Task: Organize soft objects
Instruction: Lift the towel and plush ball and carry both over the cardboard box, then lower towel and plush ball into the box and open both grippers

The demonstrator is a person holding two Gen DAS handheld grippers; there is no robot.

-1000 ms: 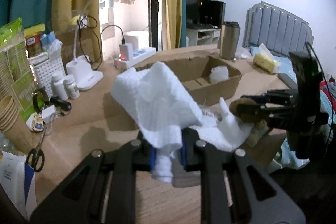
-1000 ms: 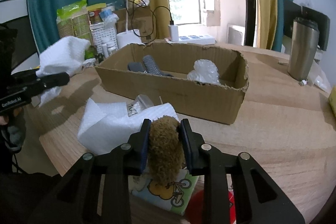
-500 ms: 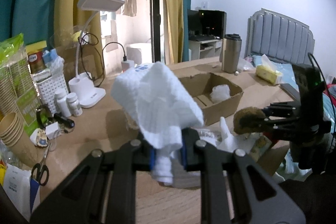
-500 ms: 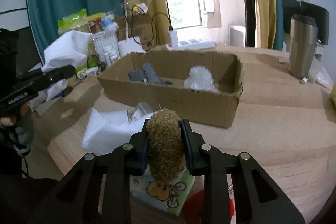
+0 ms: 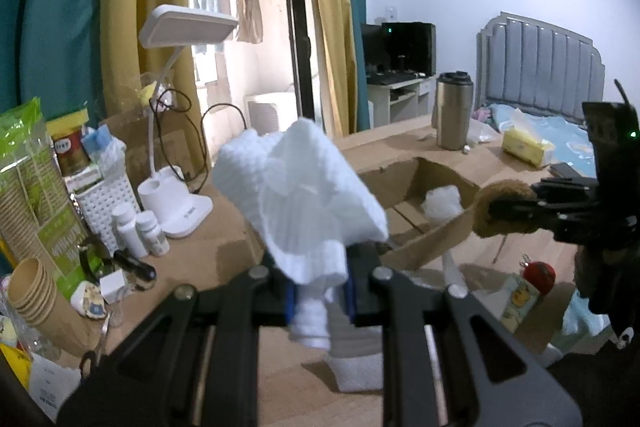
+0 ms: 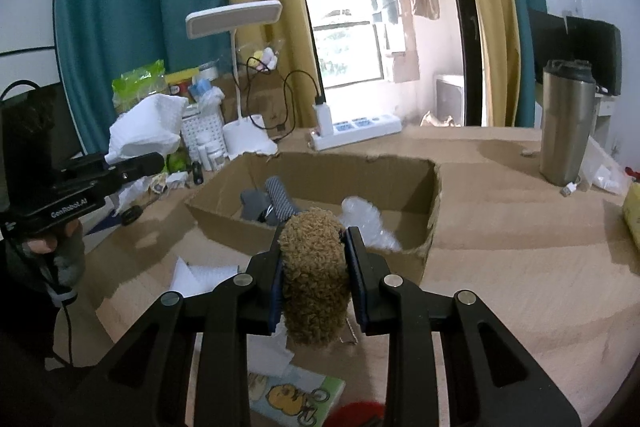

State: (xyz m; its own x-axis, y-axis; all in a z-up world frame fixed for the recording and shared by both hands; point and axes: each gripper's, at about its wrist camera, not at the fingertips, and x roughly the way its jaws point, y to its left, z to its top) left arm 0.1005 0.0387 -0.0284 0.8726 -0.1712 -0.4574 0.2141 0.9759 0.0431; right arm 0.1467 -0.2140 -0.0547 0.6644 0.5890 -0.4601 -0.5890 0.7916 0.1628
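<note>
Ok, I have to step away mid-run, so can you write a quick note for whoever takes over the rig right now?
Left tongs: shut on the white cloth, held in the air left of the cardboard box.
Right tongs: shut on the brown plush toy, held above the table, at the box's near wall.
Done: rolled grey socks and a crumpled clear plastic bag already lie in the box.
Left: probably drop the plush and cloth into the box; white foam sheets still lie on the table in front.
</note>
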